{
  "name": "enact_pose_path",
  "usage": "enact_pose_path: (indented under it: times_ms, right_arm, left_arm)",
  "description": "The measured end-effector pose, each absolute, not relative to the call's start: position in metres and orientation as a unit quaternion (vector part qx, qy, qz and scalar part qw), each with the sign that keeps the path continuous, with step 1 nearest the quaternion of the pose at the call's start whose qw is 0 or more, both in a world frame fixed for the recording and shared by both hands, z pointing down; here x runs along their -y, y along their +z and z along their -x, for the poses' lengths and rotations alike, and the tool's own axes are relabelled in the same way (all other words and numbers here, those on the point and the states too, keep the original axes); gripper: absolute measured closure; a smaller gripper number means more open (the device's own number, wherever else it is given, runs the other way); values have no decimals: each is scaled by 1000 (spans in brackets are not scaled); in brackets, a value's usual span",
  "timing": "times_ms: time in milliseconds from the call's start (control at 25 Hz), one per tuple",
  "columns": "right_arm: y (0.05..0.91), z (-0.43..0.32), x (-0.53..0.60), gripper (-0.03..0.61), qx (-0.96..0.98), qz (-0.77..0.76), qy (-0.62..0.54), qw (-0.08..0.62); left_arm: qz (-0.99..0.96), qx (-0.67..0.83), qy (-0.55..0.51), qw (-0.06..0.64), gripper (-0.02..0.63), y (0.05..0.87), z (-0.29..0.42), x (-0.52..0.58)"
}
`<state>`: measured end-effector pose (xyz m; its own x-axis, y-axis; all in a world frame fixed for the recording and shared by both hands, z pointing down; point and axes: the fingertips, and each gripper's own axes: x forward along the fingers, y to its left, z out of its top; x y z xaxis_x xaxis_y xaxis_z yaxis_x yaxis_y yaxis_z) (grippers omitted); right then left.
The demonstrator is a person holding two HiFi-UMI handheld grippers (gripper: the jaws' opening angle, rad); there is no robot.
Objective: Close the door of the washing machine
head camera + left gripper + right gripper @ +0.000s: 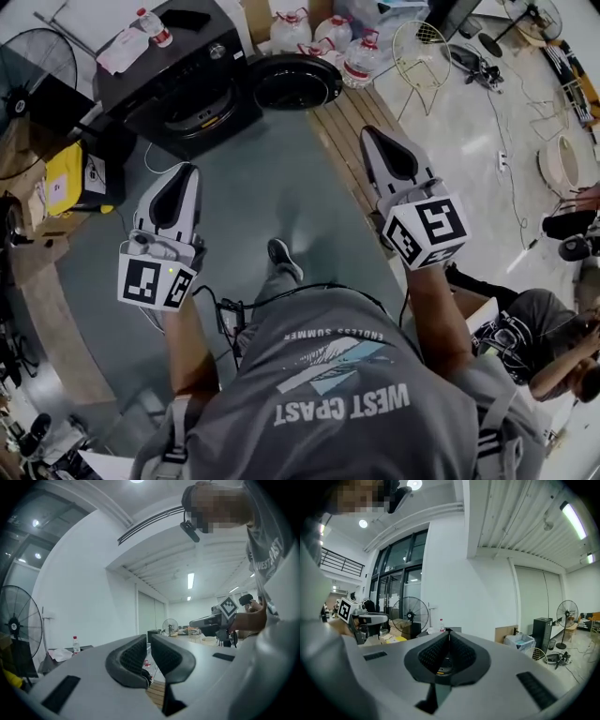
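Head view shows the washing machine (pixel 178 80) on the floor ahead. Its round door (pixel 295 82) hangs open, nearer the right claw (pixel 377 133) than the left claw (pixel 185 171). Both claws are pressed together, empty.

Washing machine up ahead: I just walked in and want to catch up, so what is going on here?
A person holds a grey two-jaw tool in each hand. The left tool and the right tool are both shut and empty, pointing toward the black front-loading washing machine. Its round dark door hangs open, and neither tool touches it yet.
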<state>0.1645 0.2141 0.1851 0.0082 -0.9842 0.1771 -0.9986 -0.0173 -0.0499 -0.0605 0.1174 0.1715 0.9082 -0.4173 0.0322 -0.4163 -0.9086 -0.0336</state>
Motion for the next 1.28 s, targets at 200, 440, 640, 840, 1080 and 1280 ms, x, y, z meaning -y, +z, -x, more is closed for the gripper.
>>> enact_pose_path:
  times_ms: [200, 440, 640, 840, 1080, 1280]
  right_arm:
    - [183, -160, -187, 549, 690, -717, 78, 57]
    - [185, -152, -153, 549, 684, -722, 80, 63]
    - [184, -148, -126, 549, 679, -728, 77, 62]
    - [185, -147, -104, 549, 678, -728, 77, 62]
    - [195, -160, -80, 549, 681, -725, 81, 62]
    - [204, -180, -46, 549, 689, -718, 86, 59]
  left_arm:
    - [979, -205, -7, 10, 572, 170, 65, -81]
    - [980, -200, -1, 6, 572, 172, 72, -45]
    - [982, -189, -1, 4, 572, 174, 75, -21]
    - [983, -181, 2, 6, 572, 175, 70, 0]
    - [984, -180, -4, 7, 571, 180, 60, 20]
    - [981, -191, -16, 7, 572, 185, 49, 43]
